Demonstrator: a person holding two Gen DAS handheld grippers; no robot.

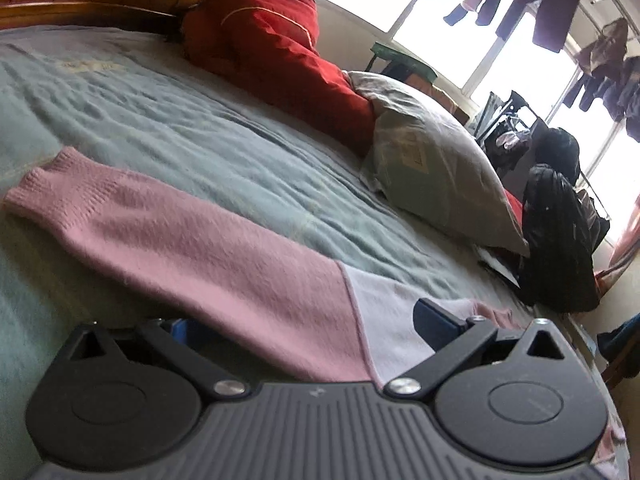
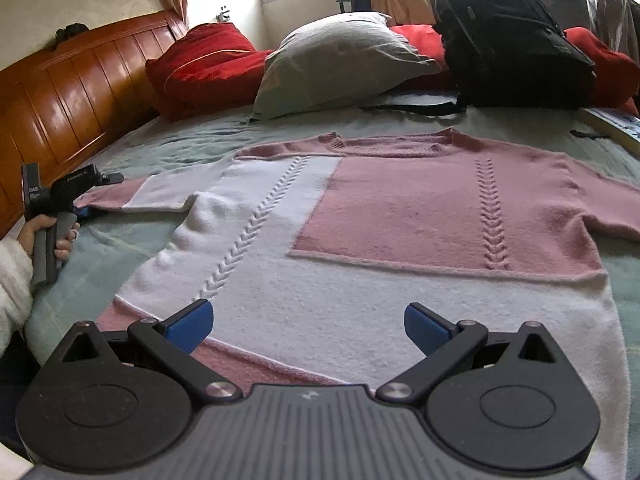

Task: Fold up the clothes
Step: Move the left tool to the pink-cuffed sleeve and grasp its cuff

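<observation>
A pink and white knitted sweater lies flat, front up, on the bed, neck toward the pillows. Its left sleeve stretches out pink across the blanket in the left wrist view. My left gripper is open, its jaws wide on either side of the sleeve near the shoulder; the left pad is mostly hidden by the cloth. It also shows in the right wrist view, at the sleeve, held by a hand. My right gripper is open and empty just above the sweater's white hem.
A pale green blanket covers the bed. A red cushion, a grey pillow and a black backpack lie along the far side. A wooden headboard stands at the left. A book lies at the right edge.
</observation>
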